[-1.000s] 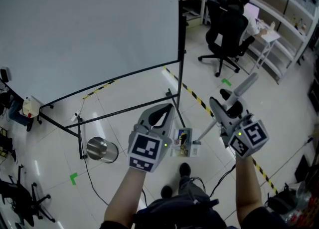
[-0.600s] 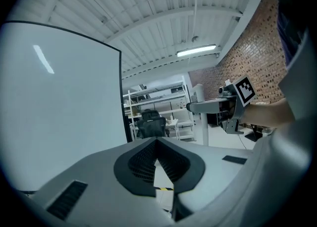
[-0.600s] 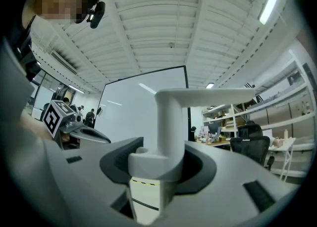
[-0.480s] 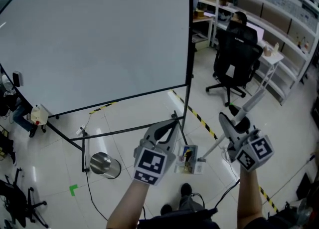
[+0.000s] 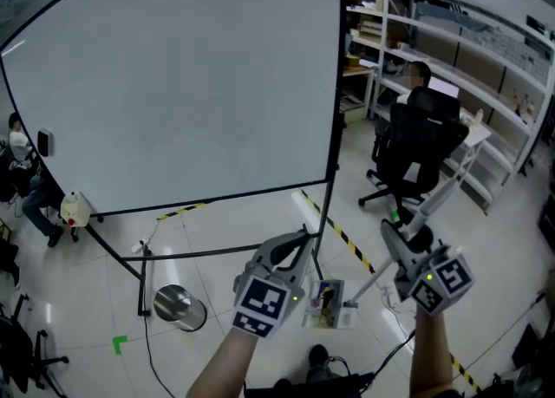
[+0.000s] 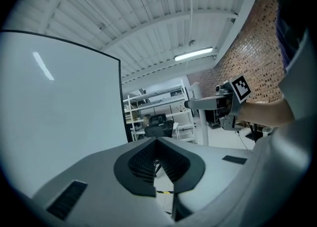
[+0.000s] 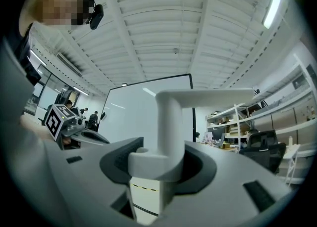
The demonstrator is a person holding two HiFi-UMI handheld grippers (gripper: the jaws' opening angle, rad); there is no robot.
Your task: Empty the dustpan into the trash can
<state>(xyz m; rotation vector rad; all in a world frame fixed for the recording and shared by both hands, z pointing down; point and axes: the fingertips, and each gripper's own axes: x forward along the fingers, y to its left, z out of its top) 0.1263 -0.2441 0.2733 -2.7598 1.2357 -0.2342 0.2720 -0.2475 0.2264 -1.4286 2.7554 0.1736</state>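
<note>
While you look down in the head view, your right hand-held gripper (image 5: 397,244) is clamped on the long white dustpan handle (image 5: 438,192), which slants up toward the office chair (image 5: 416,149). The dustpan (image 5: 328,303) hangs at its lower end, between your two arms, with colourful scraps lying in it. The steel trash can (image 5: 178,307) stands on the floor to the left, near the foot of the big projection screen (image 5: 173,84) and well apart from the dustpan. Your left hand-held gripper (image 5: 299,240) points forward beside the dustpan with its tips together. A yellow-black floor tape (image 5: 347,240) runs past under the handle.

In the left gripper view, the left hand-held gripper's (image 6: 157,142) jaws meet at the tips and have nothing between them; beyond them you see the screen's edge and the shelves (image 6: 158,105).

In the right gripper view, the right hand-held gripper's (image 7: 163,164) jaws are partly closed and pressed on the bent white grip end of the dustpan handle (image 7: 171,122), which stands upright between them.
</note>
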